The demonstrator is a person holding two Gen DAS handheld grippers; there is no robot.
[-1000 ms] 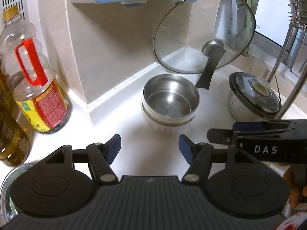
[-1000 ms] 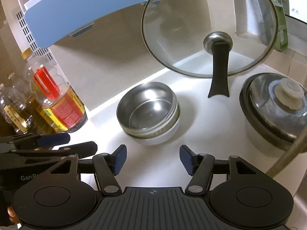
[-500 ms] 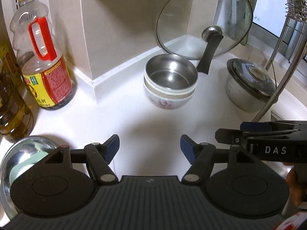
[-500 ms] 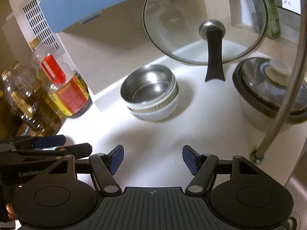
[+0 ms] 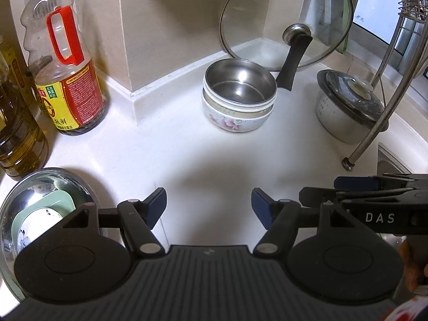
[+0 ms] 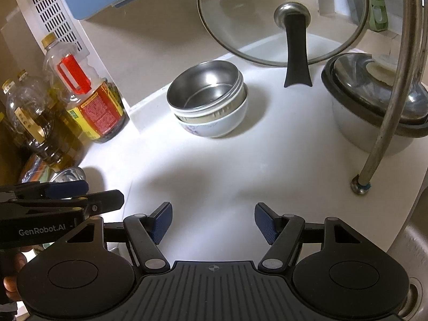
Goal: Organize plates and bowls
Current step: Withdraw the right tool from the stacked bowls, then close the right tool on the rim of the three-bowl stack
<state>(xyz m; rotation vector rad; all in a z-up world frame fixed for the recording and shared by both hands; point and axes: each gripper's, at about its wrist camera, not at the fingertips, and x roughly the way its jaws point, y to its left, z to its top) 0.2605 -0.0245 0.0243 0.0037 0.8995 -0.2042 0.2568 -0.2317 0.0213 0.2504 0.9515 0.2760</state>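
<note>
A steel bowl [image 5: 240, 85] [image 6: 206, 91] sits nested in a white flowered ceramic bowl [image 5: 235, 123] [image 6: 214, 123] on the white counter [image 5: 203, 165], near the back wall. At the lower left of the left wrist view a large steel bowl [image 5: 18, 198] holds a pale green dish [image 5: 57, 200] and a patterned plate [image 5: 34, 224]. My left gripper [image 5: 208, 207] is open and empty, well short of the stacked bowls. My right gripper [image 6: 211, 220] is open and empty too, beside the left one and equally far back.
Oil bottles [image 5: 64, 80] [image 6: 88, 101] stand at the left. A glass lid [image 5: 289, 24] [image 6: 283, 18] leans on the back wall. A lidded steel pot [image 5: 347, 104] [image 6: 374, 101] sits right, beside a curved metal rack leg [image 5: 374, 123] [image 6: 385, 123]. The sink edge [image 6: 417, 230] lies lower right.
Both grippers have drawn back from the stacked bowls, which now look smaller and farther off. The large steel bowl with dishes has come into the left wrist view.
</note>
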